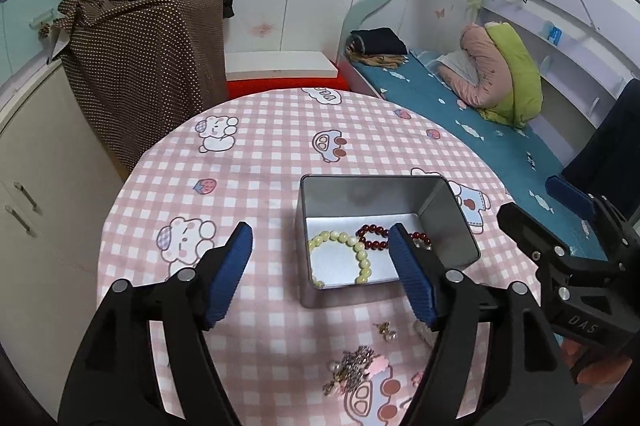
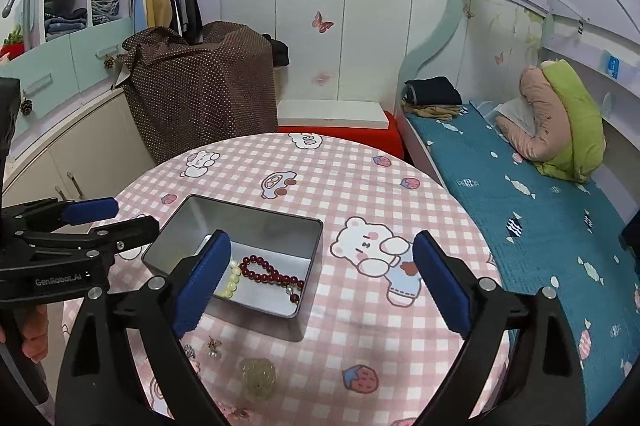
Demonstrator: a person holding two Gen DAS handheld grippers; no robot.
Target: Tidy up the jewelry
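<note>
Two grippers, both with jaws spread wide and nothing between the pads. Left gripper [image 1: 320,278] hovers over the near end of the tin; right gripper [image 2: 324,282] hovers over the pink checked counter [image 2: 360,193], its left pad overlapping the tin's near edge in view.

One open metal tin [image 1: 448,226] sits mid-counter. Inside, left to right: one pale yellow-green bead bracelet [image 1: 360,258], then one dark red bead bracelet [image 1: 372,236], lying on the tin floor and touching each other.

Loose on the counter, near side of the tin, left to right: one tangled cluster of metal chain and pink charms [image 1: 352,370], one small gold-and-pearl earring piece [image 1: 386,332], one clear yellowish heart-shaped piece [image 2: 258,378]. All three apart from the tin. Whether the cluster is one item or several, cannot tell.

One hand shows on each handle at the frame edges.
</note>
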